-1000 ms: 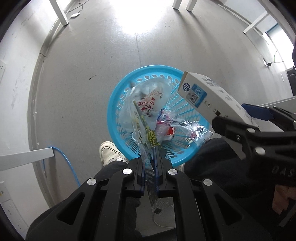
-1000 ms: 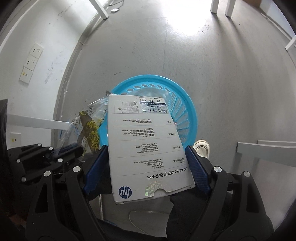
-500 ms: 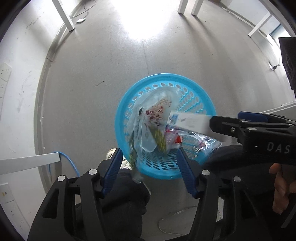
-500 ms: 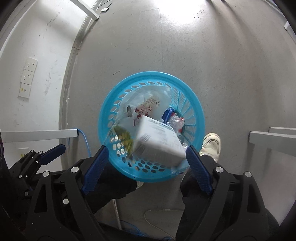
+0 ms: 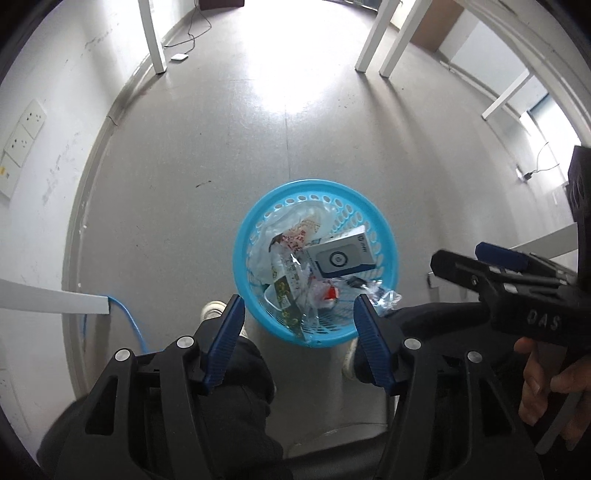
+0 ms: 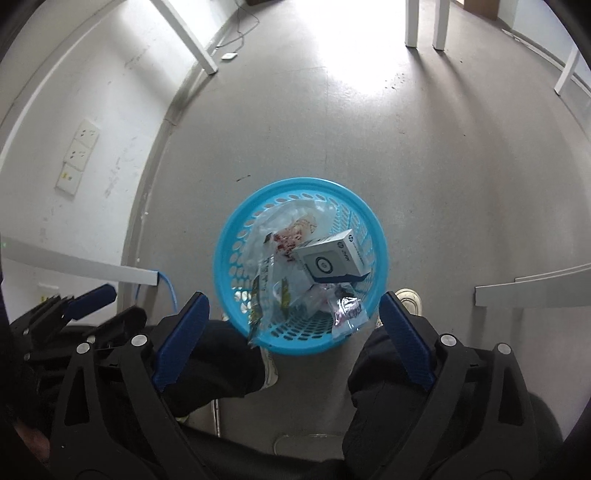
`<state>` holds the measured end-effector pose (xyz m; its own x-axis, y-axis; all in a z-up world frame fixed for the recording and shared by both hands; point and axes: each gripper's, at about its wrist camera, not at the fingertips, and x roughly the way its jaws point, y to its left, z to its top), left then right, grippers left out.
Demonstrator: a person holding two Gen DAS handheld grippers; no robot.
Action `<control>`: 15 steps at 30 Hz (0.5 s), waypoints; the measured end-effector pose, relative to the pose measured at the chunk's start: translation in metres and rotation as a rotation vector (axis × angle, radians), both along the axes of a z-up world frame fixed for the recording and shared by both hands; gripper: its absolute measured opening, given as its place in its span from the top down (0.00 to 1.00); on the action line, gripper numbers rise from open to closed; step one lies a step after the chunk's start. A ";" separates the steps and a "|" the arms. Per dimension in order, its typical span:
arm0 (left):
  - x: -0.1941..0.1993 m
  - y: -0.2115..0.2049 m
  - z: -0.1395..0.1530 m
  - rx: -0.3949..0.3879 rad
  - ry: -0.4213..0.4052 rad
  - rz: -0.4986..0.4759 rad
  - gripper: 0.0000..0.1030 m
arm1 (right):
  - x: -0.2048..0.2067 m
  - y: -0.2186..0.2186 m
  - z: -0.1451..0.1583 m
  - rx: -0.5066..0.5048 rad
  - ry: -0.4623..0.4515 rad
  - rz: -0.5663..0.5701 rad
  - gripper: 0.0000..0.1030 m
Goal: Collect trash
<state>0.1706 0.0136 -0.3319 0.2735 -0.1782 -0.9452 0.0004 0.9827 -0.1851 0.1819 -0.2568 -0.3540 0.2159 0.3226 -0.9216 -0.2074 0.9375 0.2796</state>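
Observation:
A round blue plastic basket [image 5: 384, 236] stands on the grey floor below both grippers; it also shows in the right wrist view [image 6: 225, 236]. In it lie a white HP box [image 5: 338, 258] [image 6: 332, 258], a clear wrapper with yellow print [image 5: 286, 291] [image 6: 264, 291] that hangs over the near rim, and other plastic wrappers [image 6: 291, 232]. My left gripper [image 5: 299, 317] is open and empty above the basket's near rim. My right gripper [image 6: 295, 314] is open and empty above it too, and its side shows in the left wrist view [image 5: 476, 266].
The person's dark trouser legs and white shoes [image 5: 212, 312] [image 6: 406, 299] stand beside the basket. A blue cable [image 5: 129, 325] runs along the left wall. White table legs [image 5: 153, 37] [image 6: 424, 22] stand farther off. Wall sockets [image 6: 77, 155] are at the left.
The left gripper opened and let go of the wrapper; the right gripper let go of the HP box. Both fell into the basket. Both grippers rose higher above it.

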 end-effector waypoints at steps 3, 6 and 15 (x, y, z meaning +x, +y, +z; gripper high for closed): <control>-0.012 0.003 0.010 -0.026 -0.020 0.011 0.40 | -0.022 0.001 0.017 -0.045 -0.065 0.057 0.09; -0.023 0.002 0.017 -0.034 -0.038 0.011 0.37 | -0.041 -0.004 0.032 -0.051 -0.090 0.077 0.09; -0.045 0.005 0.035 -0.037 -0.072 0.032 0.07 | -0.076 -0.017 0.065 -0.036 -0.146 0.113 0.08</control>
<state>0.1259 0.0181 -0.2968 0.3467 -0.2031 -0.9157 -0.0162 0.9748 -0.2224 0.1063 -0.2735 -0.2894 0.3126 0.3196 -0.8945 -0.3477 0.9148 0.2054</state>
